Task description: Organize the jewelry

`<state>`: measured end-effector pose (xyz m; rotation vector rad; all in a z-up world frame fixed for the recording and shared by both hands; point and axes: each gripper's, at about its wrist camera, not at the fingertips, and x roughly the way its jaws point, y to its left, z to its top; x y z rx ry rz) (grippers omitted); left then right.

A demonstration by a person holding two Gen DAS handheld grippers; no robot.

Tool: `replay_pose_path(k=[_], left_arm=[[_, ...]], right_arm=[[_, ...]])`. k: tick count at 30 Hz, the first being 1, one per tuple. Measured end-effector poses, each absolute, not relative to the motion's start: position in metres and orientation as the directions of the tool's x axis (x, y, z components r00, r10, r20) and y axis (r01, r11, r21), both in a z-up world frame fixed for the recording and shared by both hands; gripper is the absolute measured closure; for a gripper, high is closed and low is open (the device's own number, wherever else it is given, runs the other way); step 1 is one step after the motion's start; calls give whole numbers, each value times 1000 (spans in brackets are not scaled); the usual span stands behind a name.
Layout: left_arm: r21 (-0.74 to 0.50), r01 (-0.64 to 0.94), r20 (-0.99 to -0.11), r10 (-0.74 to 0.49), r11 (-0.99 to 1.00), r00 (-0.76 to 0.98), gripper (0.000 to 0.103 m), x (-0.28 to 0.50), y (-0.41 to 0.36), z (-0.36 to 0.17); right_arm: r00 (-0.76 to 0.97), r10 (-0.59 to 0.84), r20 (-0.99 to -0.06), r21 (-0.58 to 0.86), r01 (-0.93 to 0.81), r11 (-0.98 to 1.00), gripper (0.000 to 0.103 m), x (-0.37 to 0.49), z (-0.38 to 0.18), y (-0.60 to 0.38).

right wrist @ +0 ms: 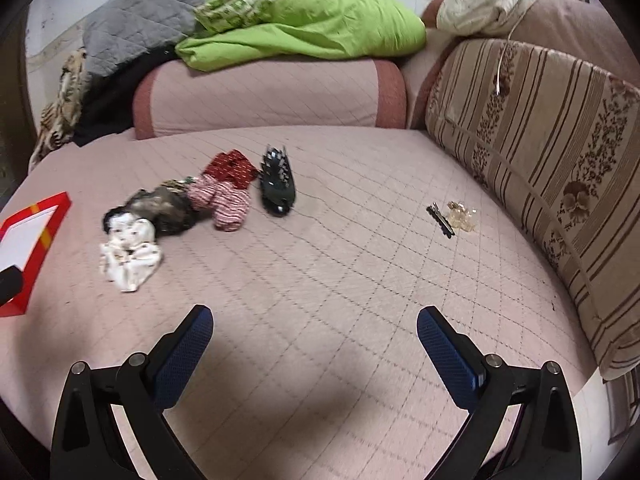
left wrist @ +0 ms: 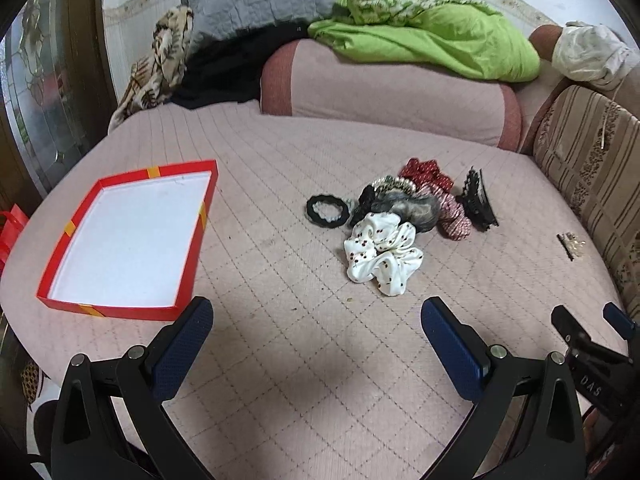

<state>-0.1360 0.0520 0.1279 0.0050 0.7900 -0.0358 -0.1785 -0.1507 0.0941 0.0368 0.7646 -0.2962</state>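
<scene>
The task is looking to be at its very beginning. The red box (left wrist: 120,240) is lying at the left of the left wrist view on the pink quilted bed (left wrist: 300,340), and its white inside is showing nothing at all. No hair item is sitting in it yet.

All the things to sort are waiting on the bed. In the middle right of the left wrist view a small heap is lying: a white scrunchie (left wrist: 382,258) with small dark dots at the front, a black hair tie (left wrist: 327,210) just beside it on the left, a grey scrunchie (left wrist: 412,208) behind it, a red striped scrunchie (left wrist: 452,214), a dark red dotted one (left wrist: 426,172) further back, and a black claw clip (left wrist: 478,200) at the right end of the heap. Well apart from the heap, at the right of the right wrist view, a thin black hair pin (right wrist: 441,220) and a small pale gold clip (right wrist: 462,216) are lying side by side, near the striped cushion (right wrist: 540,160).

The left hand-held gripper (left wrist: 316,316) is hovering low over bare bed cover with its jaws spread wide and nothing between them. The right hand-held gripper (right wrist: 314,320) is likewise standing wide and is carrying nothing.

So, in my judgement, every piece is remaining to be picked up and placed in the box, and the heap is being the nearest start.
</scene>
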Motion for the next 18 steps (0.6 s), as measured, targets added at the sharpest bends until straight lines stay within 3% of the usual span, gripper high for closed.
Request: replay_pose_path(k=[14, 18], left_arm=[[16, 51, -623, -30, 999, 782, 0, -166, 50, 182], [11, 50, -603, -33, 999, 797, 0, -178, 55, 189]], right_arm=[[768, -286, -573, -61, 307, 950, 0, -214, 140, -134], [753, -270, -600, -74, 283, 956, 0, -216, 145, -132]])
